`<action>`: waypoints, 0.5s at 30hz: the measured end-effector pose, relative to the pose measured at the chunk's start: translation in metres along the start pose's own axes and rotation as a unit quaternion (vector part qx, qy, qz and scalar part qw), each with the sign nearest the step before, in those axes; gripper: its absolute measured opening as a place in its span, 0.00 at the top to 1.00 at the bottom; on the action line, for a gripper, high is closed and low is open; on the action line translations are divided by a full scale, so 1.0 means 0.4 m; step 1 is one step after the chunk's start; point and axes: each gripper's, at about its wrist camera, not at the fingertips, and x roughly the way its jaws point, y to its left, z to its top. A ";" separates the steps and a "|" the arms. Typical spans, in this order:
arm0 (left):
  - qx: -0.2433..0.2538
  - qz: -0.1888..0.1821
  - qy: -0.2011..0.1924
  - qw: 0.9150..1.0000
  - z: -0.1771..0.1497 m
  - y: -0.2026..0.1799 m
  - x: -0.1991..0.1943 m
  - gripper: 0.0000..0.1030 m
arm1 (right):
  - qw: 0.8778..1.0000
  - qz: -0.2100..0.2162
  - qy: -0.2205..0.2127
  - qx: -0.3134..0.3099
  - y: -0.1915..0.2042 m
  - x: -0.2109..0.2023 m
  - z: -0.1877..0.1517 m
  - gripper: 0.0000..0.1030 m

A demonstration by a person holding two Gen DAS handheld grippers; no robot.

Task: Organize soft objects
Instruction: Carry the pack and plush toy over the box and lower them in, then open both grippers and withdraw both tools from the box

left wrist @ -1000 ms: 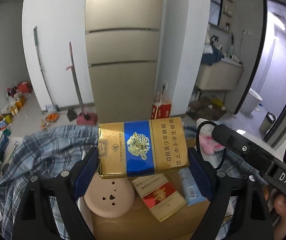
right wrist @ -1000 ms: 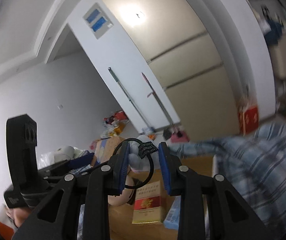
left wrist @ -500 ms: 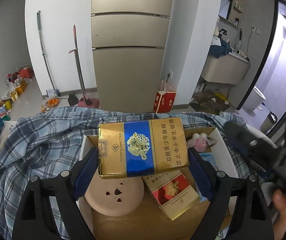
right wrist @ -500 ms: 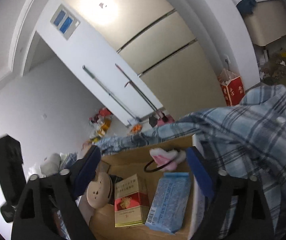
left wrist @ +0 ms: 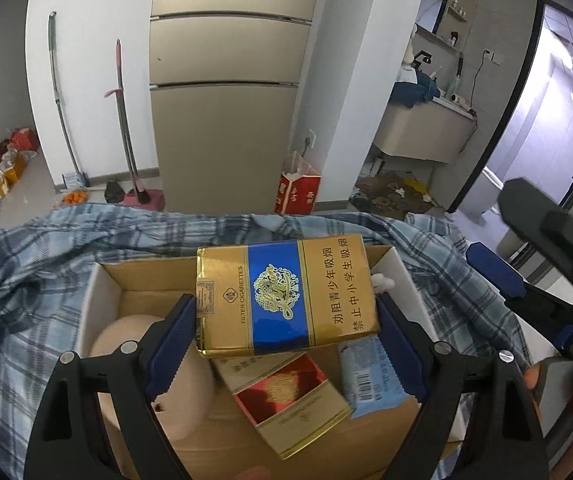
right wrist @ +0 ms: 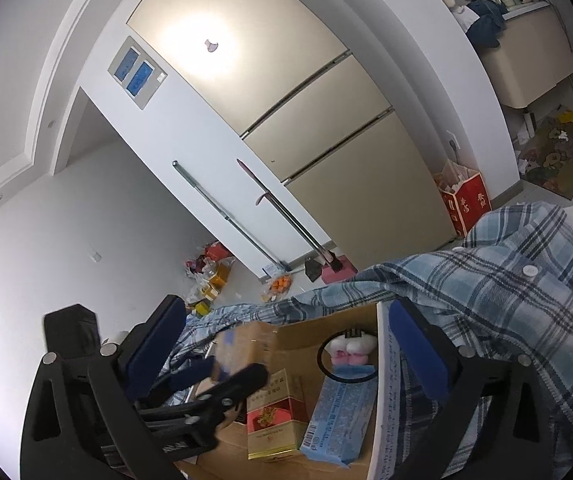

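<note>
Over the box (left wrist: 106,280), the change is on the right side: a second ago the right gripper (right wrist: 286,344) was pinched tight on a small pink plush (right wrist: 348,346) with a black loop; now its jaws are opening, close to full spread, and nothing sits between them. Plush lies inside the box at the far right corner, touching the top end of the blue packet (right wrist: 340,420). So that soft item reads as dropped in, one placement done. Left gripper (left wrist: 286,328) is clamped on the gold-and-blue pack (left wrist: 286,296), pads pressed on both short ends, pack held flat-on to the camera above the box interior. Compared with a second ago the left view looks deeper into the box, so the pack has come lower toward it. Already in the box: red-and-gold pack (left wrist: 290,396) in the middle, blue packet just right of it, round pink cushion (left wrist: 146,364) at left. Plaid shirt (left wrist: 26,272) is draped round the box's back and sides, outside it, likely still to be sorted. Probable next step: release the gold-and-blue pack into the box.
</note>
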 end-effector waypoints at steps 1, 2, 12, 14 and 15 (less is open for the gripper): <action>0.004 0.002 0.003 1.000 -0.001 -0.006 0.005 0.12 | 1.000 0.001 0.000 -0.002 0.002 -0.002 0.001 0.02; 0.009 0.014 0.005 1.000 -0.002 -0.013 0.010 0.01 | 1.000 0.002 -0.001 -0.003 0.004 -0.004 0.002 0.02; 0.013 0.030 -0.015 0.999 0.010 -0.011 -0.019 0.00 | 1.000 0.002 -0.018 -0.022 0.031 -0.039 0.019 0.02; 0.014 0.038 -0.025 0.999 0.015 -0.007 -0.039 0.00 | 0.999 0.001 -0.022 -0.028 0.040 -0.046 0.023 0.02; 0.014 0.042 -0.029 0.999 0.018 -0.007 -0.049 0.00 | 0.999 0.000 -0.023 -0.033 0.046 -0.049 0.024 0.02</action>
